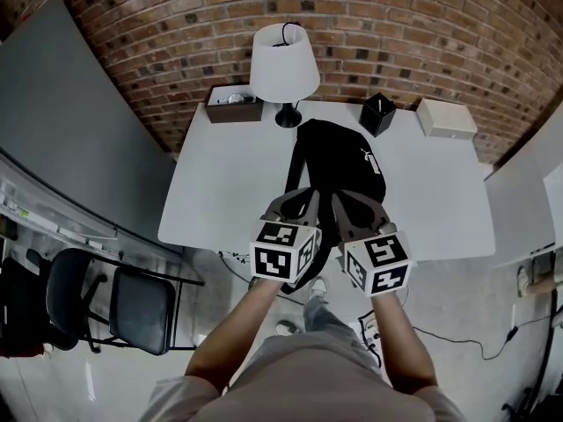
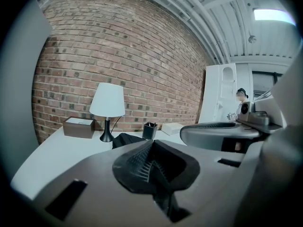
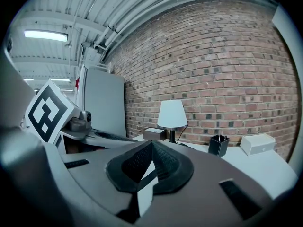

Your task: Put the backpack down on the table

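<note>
The backpack [image 1: 339, 161] is seen lying flat on the white table [image 1: 220, 192], along its middle. Its top is near the table lamp [image 1: 284, 64] and its lower end is by the near edge. A black strap [image 1: 318, 251] is draped over that edge, between the two grippers.

The left gripper [image 1: 310, 195] [image 2: 152, 143] and the right gripper [image 1: 338, 200] [image 3: 151, 144] are held side by side above the near edge, close together and tilted slightly down. Both pairs of jaws are clenched, with the pad tips meeting. In the right gripper view the thin strap [image 3: 142, 179] is seen crossing the gap beneath the tips. Dark material fills the same gap in the left gripper view. Whether either strap is actually pinched cannot be told.

Wide bare tabletop is left on both sides of the backpack, out to the left and right edges. The far edge is set against the brick wall [image 1: 396, 25] and is lined with a brown box [image 1: 233, 105], the lamp, a black pen holder [image 1: 378, 112] and a white box [image 1: 446, 117]. These stand apart from one another.

A grey partition [image 1: 70, 121] closes the left side. A folding chair [image 1: 114, 306] stands on the floor [image 1: 457, 297] well left of the person, and a cable [image 1: 466, 341] trails across the floor at the right.
</note>
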A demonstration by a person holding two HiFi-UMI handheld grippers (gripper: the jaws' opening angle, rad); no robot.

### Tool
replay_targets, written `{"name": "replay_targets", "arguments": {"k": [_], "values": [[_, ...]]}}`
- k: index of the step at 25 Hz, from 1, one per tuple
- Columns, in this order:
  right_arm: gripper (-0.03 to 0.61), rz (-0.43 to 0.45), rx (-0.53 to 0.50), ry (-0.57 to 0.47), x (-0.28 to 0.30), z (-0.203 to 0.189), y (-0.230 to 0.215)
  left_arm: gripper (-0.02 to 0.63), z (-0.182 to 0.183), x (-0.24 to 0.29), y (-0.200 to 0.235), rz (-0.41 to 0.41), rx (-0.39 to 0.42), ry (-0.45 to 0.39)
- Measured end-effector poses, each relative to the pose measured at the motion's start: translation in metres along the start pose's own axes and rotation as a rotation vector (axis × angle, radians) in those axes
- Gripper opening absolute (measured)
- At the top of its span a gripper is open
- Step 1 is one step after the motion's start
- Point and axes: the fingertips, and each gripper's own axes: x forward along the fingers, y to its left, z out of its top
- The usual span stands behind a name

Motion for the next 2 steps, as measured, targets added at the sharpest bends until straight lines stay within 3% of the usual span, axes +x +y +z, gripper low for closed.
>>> {"name": "replay_targets", "arguments": {"k": [2], "values": [[0.0,-0.001,-0.001,0.004,-0.0017,-0.0022,0.0,0.009,-0.0029,-0.0002,-0.0015,-0.001,0.001,0.005]]}}
